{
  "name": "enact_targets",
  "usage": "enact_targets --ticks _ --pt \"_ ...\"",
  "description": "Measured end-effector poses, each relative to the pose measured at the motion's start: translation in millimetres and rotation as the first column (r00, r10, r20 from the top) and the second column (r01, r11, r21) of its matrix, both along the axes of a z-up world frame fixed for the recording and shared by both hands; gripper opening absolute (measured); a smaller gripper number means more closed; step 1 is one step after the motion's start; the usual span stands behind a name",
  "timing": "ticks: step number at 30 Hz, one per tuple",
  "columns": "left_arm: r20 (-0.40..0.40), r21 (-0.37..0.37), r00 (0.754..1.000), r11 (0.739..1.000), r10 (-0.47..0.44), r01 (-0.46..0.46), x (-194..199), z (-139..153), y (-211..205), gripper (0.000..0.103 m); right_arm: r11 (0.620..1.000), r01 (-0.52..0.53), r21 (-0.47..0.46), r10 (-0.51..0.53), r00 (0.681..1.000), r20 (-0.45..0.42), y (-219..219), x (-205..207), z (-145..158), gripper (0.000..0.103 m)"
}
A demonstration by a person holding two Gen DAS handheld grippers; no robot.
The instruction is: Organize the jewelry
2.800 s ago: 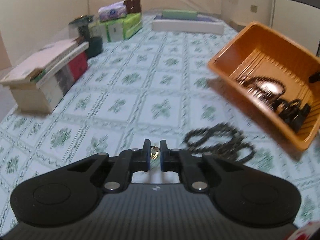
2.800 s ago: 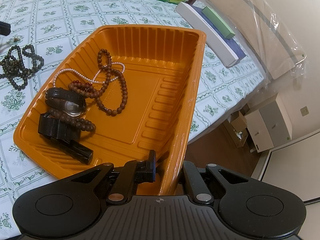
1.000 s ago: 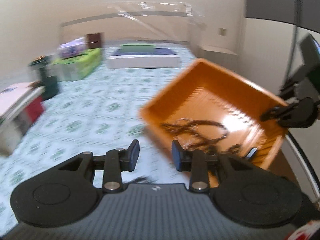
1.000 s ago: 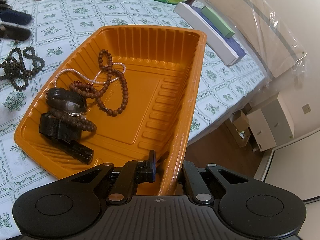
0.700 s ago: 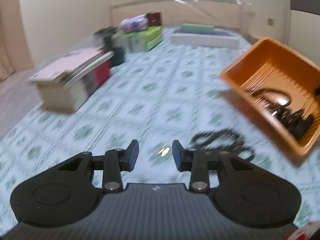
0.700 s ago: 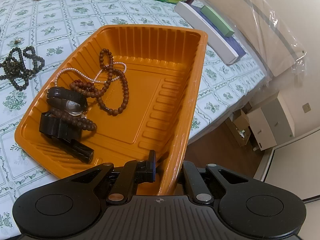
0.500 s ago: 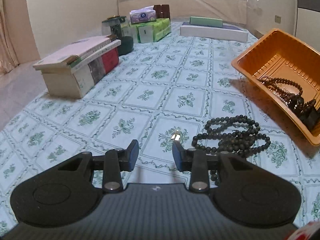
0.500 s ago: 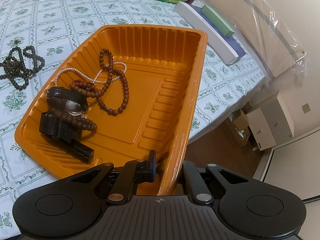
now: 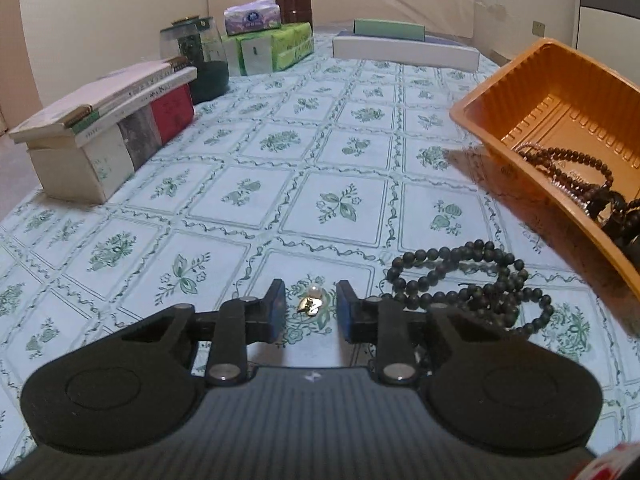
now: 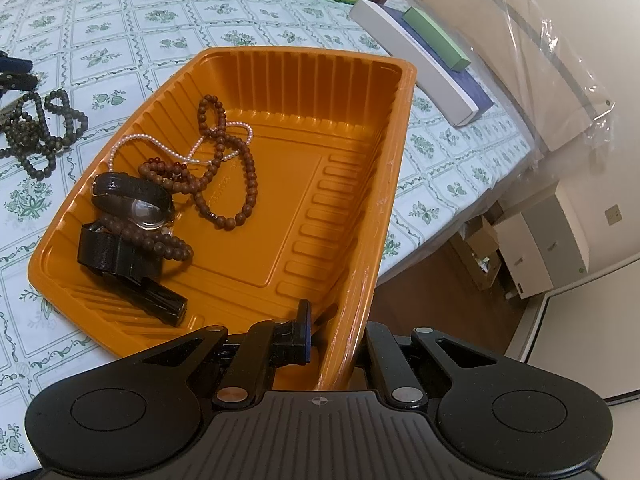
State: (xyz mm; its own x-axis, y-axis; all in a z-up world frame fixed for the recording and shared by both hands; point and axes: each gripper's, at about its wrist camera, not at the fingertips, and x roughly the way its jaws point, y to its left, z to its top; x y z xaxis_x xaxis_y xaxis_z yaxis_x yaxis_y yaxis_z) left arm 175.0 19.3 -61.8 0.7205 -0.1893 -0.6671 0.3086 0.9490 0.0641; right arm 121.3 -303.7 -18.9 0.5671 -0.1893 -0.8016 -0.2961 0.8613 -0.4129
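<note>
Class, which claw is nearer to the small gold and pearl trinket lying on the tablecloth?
Left. The left claw straddles the trinket, jaws just closing, not yet touching. The right claw is clamped on the orange tray wall, beyond the dark bead strand.

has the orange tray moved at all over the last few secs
No. In the right wrist view the orange tray keeps its place against the white box and tablecloth pattern, with the right gripper clamped on its near wall throughout.

Left gripper [image 9: 310,312] low over the patterned tablecloth [image 9: 240,196], jaws just been closing.
Small gold-and-pearl piece [image 9: 310,303] lies between the blue pads, not touched. Dark bead strand [image 9: 472,288] just right; orange tray [image 9: 552,120] tilted, beads inside. Books [image 9: 108,120] far left.
</note>
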Motion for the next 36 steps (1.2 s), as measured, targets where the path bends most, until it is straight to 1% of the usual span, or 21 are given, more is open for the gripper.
enact_targets --ticks 2,4,6,11,16,20,27,36 --pt "-0.002 -0.006 1.000 1.000 0.000 0.000 1 -2 1 0.018 1.000 0.002 0.001 -0.002 1.000 -0.001 0 0 0 0.006" --pt "-0.006 -0.003 1.000 1.000 0.001 -0.001 1 -3 1 0.010 1.000 0.004 0.001 -0.004 1.000 -0.002 0 1 -1 0.006" --pt "-0.008 0.004 1.000 1.000 -0.001 0.001 0 -1 0 0.010 1.000 0.005 0.000 -0.005 1.000 -0.002 1 1 -2 0.006" --pt "0.003 0.018 1.000 1.000 0.003 -0.003 -8 7 -1 0.009 1.000 0.003 -0.003 -0.003 1.000 0.002 1 0 -2 0.006" --pt "0.026 0.015 1.000 1.000 -0.013 0.013 -21 22 -9 0.009 1.000 0.002 -0.005 -0.002 1.000 0.003 2 0 -1 0.006" --pt "0.040 0.003 0.998 0.999 -0.042 0.042 -28 36 -21 0.009 1.000 0.001 -0.005 -0.001 1.000 0.005 2 0 -1 0.006" --pt "0.046 -0.052 0.994 0.993 -0.103 0.105 -31 57 -48 0.009 1.000 0.000 -0.006 0.000 1.000 0.005 2 0 -1 0.006" --pt "0.057 -0.076 0.980 0.978 -0.192 0.196 -30 70 -90 0.009 1.000 -0.009 -0.005 0.009 1.000 0.004 2 0 1 0.006"
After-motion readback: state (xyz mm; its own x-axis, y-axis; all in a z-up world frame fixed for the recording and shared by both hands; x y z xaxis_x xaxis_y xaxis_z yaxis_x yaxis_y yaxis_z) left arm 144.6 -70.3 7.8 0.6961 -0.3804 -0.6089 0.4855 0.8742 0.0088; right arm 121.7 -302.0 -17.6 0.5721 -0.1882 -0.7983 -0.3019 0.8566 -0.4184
